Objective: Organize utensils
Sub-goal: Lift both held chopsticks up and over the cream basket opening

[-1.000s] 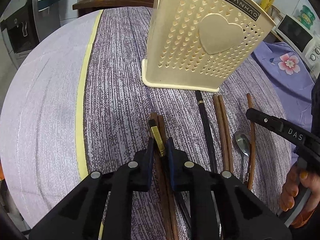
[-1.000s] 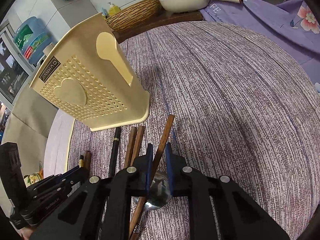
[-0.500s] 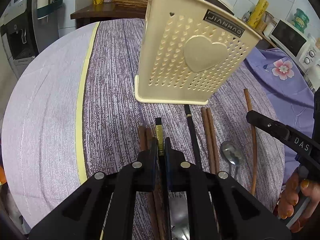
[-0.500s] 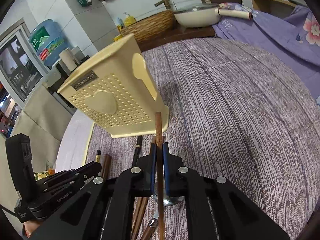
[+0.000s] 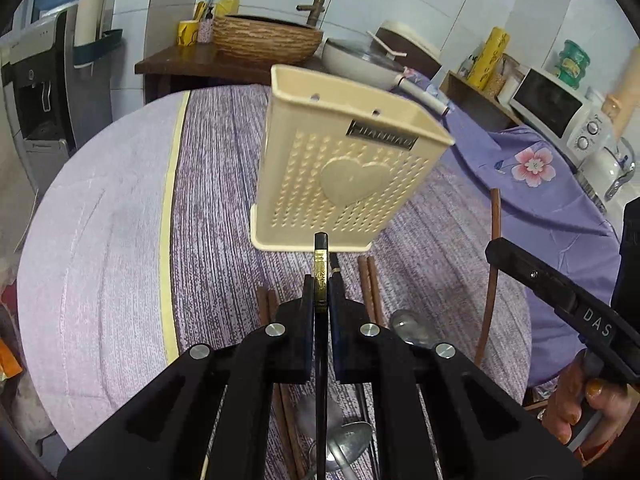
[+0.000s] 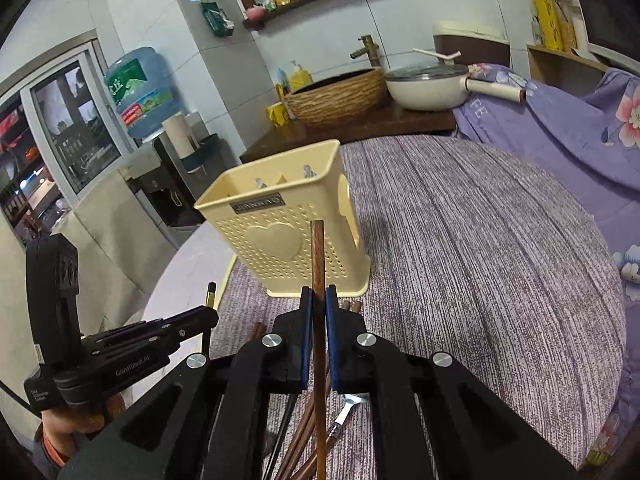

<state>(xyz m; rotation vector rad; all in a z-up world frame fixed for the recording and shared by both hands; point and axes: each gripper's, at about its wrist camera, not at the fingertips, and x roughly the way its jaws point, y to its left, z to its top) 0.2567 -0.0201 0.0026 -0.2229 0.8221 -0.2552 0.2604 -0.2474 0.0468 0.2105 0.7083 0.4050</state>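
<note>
The left tool (image 5: 320,280) is clamped on a black chopstick (image 5: 321,264) with a gold band near its tip, which sticks out past the pads toward the cream holder (image 5: 344,176). The right tool (image 6: 319,300) grips a brown wooden chopstick (image 6: 317,256) the same way, pointing at the holder's heart-embossed front. The holder (perforated, with a small metal label under its rim) stands upright on the table (image 6: 480,248), which is covered by a purple streaked cloth. Below the tools, brown chopsticks (image 5: 370,280) and a metal spoon (image 5: 408,326) lie on the cloth just in front of the holder.
</note>
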